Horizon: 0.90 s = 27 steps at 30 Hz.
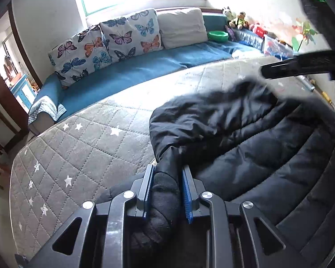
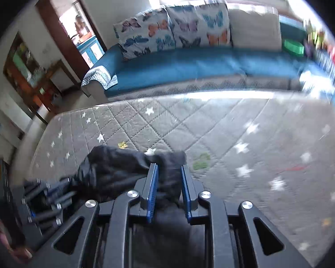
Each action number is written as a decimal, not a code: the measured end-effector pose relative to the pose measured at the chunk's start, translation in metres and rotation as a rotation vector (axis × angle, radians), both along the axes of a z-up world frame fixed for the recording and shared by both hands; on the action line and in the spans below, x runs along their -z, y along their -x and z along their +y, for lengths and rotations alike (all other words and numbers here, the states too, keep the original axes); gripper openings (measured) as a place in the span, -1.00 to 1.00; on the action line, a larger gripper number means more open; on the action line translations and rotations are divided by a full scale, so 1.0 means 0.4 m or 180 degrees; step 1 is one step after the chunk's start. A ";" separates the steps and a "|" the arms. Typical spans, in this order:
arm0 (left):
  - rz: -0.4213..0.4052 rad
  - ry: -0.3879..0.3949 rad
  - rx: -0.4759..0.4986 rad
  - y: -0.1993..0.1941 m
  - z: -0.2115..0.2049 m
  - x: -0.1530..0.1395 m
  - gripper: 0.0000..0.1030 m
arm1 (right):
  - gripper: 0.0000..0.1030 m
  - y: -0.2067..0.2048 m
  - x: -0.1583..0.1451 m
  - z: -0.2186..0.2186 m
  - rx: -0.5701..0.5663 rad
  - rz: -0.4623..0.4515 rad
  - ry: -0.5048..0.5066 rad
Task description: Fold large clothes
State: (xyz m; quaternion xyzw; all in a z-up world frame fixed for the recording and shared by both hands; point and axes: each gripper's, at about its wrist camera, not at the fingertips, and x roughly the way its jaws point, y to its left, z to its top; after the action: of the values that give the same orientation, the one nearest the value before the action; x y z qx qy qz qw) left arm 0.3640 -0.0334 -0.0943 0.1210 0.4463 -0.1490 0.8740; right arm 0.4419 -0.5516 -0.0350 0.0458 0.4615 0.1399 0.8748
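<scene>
Pinching black cloth, left gripper [image 1: 167, 178] and right gripper [image 2: 168, 176] each grip a part of the jacket [image 1: 245, 134], which lies bunched on the mattress [image 1: 89, 145], probably to fold it.

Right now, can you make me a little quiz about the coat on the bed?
1. True or false: the coat is red.
2. What print do the two patterned pillows have? A stripes, B butterflies, C dots.
3. Fill in: the coat lies on a grey quilt dotted with white ____.

Key: 1 false, it is black, and cloth sits between the jaws of both the left gripper and the right gripper. 2 B. 3 stars.
</scene>
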 end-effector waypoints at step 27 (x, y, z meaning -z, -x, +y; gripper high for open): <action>0.0177 0.0500 -0.0301 0.209 0.254 -0.190 -0.24 | -0.56 0.124 0.136 0.000 -0.0267 0.0197 0.0190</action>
State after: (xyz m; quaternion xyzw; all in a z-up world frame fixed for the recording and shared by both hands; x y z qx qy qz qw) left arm 0.2806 0.0681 -0.0182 0.0267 0.4625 -0.1455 0.8742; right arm 0.3923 -0.5517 -0.0892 0.0046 0.4939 0.1611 0.8545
